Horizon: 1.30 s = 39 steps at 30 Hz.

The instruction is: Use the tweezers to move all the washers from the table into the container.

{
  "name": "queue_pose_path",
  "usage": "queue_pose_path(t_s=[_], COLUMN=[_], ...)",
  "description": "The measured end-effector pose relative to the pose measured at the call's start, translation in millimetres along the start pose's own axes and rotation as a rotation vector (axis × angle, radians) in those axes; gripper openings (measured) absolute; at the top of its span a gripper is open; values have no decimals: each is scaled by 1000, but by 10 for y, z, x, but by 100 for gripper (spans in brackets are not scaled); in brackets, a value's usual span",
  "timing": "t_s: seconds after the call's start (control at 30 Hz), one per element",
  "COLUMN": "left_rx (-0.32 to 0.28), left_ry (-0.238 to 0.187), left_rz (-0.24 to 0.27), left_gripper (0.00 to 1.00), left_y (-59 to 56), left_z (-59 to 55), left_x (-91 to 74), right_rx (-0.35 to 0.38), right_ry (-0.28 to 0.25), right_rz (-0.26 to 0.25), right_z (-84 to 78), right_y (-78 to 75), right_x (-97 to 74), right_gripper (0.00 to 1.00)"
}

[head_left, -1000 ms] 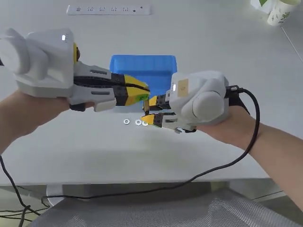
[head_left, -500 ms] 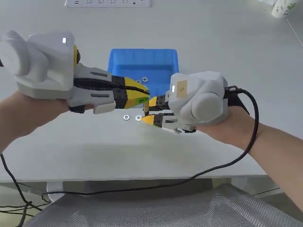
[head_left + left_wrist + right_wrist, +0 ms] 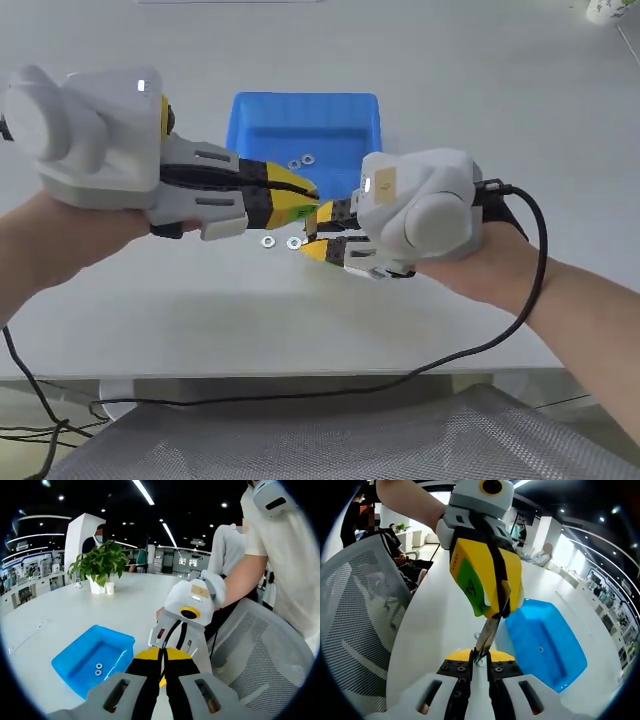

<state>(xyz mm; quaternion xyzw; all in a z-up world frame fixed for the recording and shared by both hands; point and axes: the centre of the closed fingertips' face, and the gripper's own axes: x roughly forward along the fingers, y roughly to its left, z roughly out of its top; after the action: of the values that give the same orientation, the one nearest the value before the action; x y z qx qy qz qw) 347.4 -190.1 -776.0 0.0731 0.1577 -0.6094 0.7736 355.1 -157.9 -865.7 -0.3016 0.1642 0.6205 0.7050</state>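
On the white counter point(image 3: 450, 60), two washers point(image 3: 268, 241) are seen just before the blue container point(image 3: 250, 120), two more inside it, the tweezers point(image 3: 489, 630) are clenched in the left tongs point(image 3: 308, 198), and the right tongs' point(image 3: 310, 233) state cannot be told.

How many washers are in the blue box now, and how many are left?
Two washers already lie in the container. The left gripper holds the tweezers. At least two more washers wait on the table by the grippers.
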Motion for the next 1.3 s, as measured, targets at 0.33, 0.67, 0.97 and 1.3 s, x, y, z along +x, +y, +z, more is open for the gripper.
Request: queue_pose_path(t_s=[0.33, 0.67, 0.97, 1.3], left_rx=[-9, -10, -12, -20], left_ry=[-10, -8, -8, -11], left_rz=[2, -3, 1, 7], left_gripper=[4, 4, 4, 4], left_y=[42, 31, 47, 59], left_z=[12, 26, 33, 16], left_x=[22, 52, 60, 63], right_rx=[13, 13, 15, 33], right_ry=[-9, -7, -7, -16], right_rz=[2, -4, -8, -4], right_z=[-5, -26, -34, -40], right_y=[-34, -43, -61, -51], right_x=[10, -13, -18, -3], right_gripper=[12, 12, 12, 12])
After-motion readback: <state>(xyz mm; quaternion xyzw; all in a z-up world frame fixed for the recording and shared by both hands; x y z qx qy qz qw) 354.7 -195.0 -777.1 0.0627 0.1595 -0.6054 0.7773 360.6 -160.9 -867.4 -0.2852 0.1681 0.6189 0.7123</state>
